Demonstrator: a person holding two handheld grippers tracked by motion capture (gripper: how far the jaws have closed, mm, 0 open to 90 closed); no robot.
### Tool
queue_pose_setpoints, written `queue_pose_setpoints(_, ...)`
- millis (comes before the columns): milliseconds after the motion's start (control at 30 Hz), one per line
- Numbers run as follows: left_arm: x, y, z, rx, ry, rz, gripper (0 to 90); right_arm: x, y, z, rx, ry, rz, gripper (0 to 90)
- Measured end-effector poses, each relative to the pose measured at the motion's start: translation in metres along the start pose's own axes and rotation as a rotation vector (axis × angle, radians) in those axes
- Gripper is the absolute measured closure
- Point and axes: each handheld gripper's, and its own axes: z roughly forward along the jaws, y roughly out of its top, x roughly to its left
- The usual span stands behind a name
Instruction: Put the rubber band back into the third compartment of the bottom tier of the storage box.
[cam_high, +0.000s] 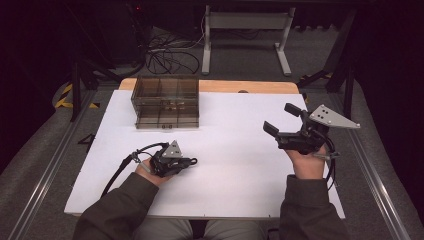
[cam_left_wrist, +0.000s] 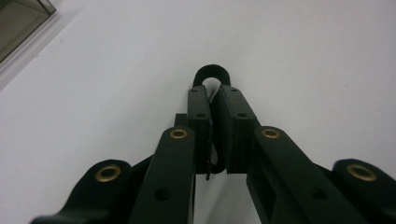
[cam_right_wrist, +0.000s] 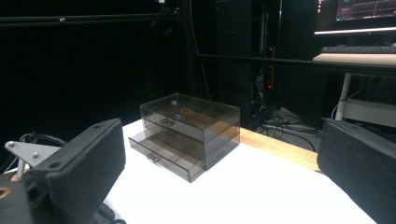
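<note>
A person seated at a white surface (cam_high: 225, 150) holds a gripper in each hand. The left gripper (cam_high: 192, 161) lies low on the surface, in front of a smoky transparent drawer box (cam_high: 166, 101) and well apart from it, its jaws brought together on a small black loop (cam_left_wrist: 211, 74); in the left gripper view the loop's curved end sticks out just past the tips, resting on the white sheet, while its lower part runs down between the two jaws. The right gripper (cam_high: 282, 118) is raised off the surface to the right of the drawer box, also well apart from it, with its jaws spread wide and nothing between them. In the right gripper view the box (cam_right_wrist: 189, 135) stands with its lowest drawer pulled slightly out, the wooden edge of the surface just behind it.
</note>
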Motion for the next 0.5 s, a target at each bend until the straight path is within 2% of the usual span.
queue_pose_setpoints(267,0.0011,0.0020,-0.0038,-0.032,0.024,-0.002,83.7,-0.0002,0.0007,-0.0015,-0.008,-0.004,0.003,1.8)
queue_pose_setpoints(500,0.0009,0.0059,-0.0068,-0.060,0.050,-0.007,83.7,-0.0009,0.0017,-0.0048,-0.006,-0.026,-0.008,1.9)
